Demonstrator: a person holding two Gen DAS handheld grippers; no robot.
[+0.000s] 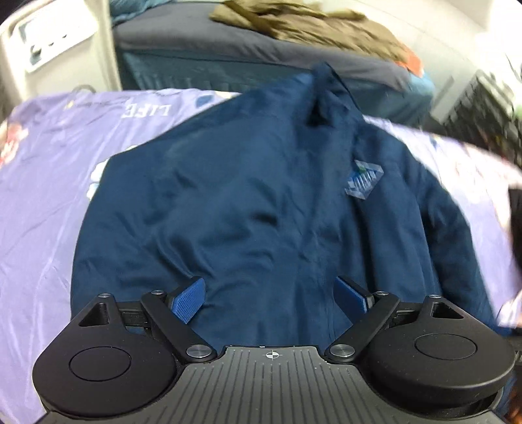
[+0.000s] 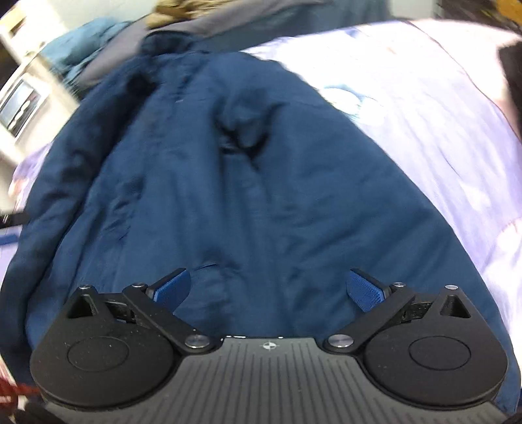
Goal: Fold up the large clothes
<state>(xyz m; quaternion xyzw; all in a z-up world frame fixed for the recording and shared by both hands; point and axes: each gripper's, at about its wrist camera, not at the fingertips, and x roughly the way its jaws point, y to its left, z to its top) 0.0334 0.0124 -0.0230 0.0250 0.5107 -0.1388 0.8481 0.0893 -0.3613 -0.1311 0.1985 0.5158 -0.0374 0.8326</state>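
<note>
a: two sets of tongs, both empty. the left gripper (image 1: pixel 270 295) has its blue pads spread wide with only cloth showing between them, and the right gripper (image 2: pixel 268 288) stands just as wide, gripping nothing.

b: and the garment?

a: the navy jacket (image 1: pixel 254 202) lies flat on the lilac bedsheet (image 1: pixel 42 202), straight ahead of and under both grippers. its long axis runs away from them: hem nearest the pads, collar (image 1: pixel 326 94) at the far end, chest logo (image 1: pixel 363 179) to the right of the midline in the left view.

b: which hand is closer to it?

a: hard to say; both hang just over the near hem and look about equally near, though the blur hides whether either pad touches the fabric. the right one sits over the jacket's right half, where bare bedsheet begins just beyond the edge.

b: anything out of sight?

a: the sleeves are hard to trace, probably lying along the body. the hem itself is hidden beneath both gripper bodies. an olive garment (image 1: pixel 313 22) lies on the far bed (image 1: pixel 202 42), well apart.
</note>
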